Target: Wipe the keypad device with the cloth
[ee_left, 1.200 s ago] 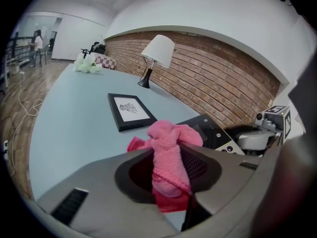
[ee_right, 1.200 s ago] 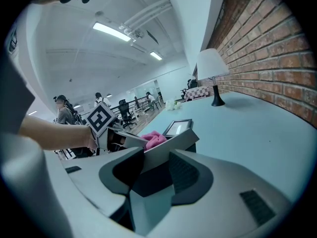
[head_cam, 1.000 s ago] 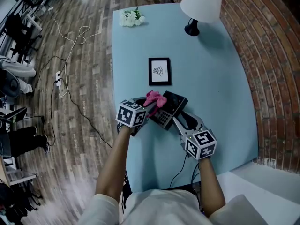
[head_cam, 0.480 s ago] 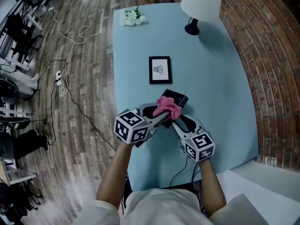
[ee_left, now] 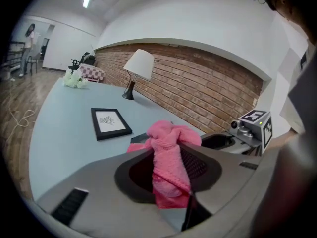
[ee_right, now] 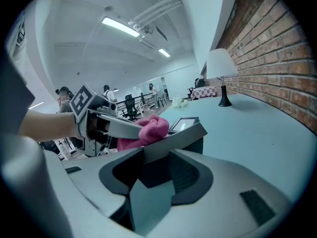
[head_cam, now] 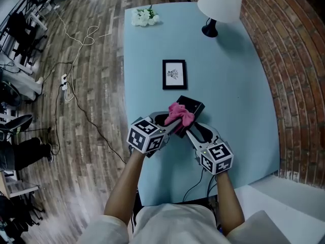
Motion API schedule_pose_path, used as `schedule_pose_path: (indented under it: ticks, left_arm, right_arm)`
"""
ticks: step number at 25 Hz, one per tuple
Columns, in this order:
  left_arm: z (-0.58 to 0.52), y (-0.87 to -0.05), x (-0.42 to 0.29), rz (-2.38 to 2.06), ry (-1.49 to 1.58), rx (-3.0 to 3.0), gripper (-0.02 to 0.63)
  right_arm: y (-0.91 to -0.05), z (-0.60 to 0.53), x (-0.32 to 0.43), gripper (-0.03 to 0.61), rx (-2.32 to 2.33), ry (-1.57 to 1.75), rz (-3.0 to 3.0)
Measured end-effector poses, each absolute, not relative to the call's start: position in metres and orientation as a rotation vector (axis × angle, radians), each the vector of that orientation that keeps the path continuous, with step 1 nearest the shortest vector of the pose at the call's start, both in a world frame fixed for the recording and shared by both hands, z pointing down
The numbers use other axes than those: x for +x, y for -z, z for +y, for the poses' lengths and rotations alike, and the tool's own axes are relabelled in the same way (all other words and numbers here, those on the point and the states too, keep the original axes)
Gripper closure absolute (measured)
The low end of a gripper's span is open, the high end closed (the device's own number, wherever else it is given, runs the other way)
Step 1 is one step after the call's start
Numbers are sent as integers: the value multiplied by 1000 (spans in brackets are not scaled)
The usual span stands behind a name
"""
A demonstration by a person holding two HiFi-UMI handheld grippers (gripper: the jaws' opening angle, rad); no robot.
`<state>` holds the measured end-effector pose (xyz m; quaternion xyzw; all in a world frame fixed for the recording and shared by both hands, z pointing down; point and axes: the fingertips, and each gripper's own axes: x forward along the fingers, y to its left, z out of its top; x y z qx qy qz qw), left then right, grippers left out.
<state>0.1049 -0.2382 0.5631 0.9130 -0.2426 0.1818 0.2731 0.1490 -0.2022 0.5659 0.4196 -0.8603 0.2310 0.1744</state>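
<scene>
A pink cloth is bunched on top of the black keypad device, near the front of the light-blue table. My left gripper is shut on the cloth and presses it onto the device. My right gripper is shut on the device's near edge and holds it tilted. In the right gripper view the cloth lies on the device's left side, under the left gripper's fingers. Most of the keypad face is hidden by the cloth and the jaws.
A small black picture frame lies flat just beyond the device. A white lamp stands at the table's far right, white flowers at the far left. A brick wall runs along the right. Cables trail over the wooden floor on the left.
The left gripper has carried the cloth to the right, from the device's left edge onto its middle. The right gripper has kept its hold, almost still.
</scene>
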Motion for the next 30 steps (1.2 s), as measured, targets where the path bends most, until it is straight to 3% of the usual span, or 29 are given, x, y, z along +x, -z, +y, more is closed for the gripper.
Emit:
schedule_pose_path:
  ticks: [18, 26, 30]
  left_arm:
    - [-273, -628, 53, -860, -771, 2334, 454]
    - [-255, -544, 52, -826, -257, 2300, 453]
    - [-227, -522, 73, -765, -218, 2341, 453]
  right_arm:
    - [-569, -202, 151, 388, 1194, -676, -2442]
    - [-557, -203, 152, 393, 1192, -595, -2464]
    - [-558, -198, 146, 394, 1160, -602, -2495]
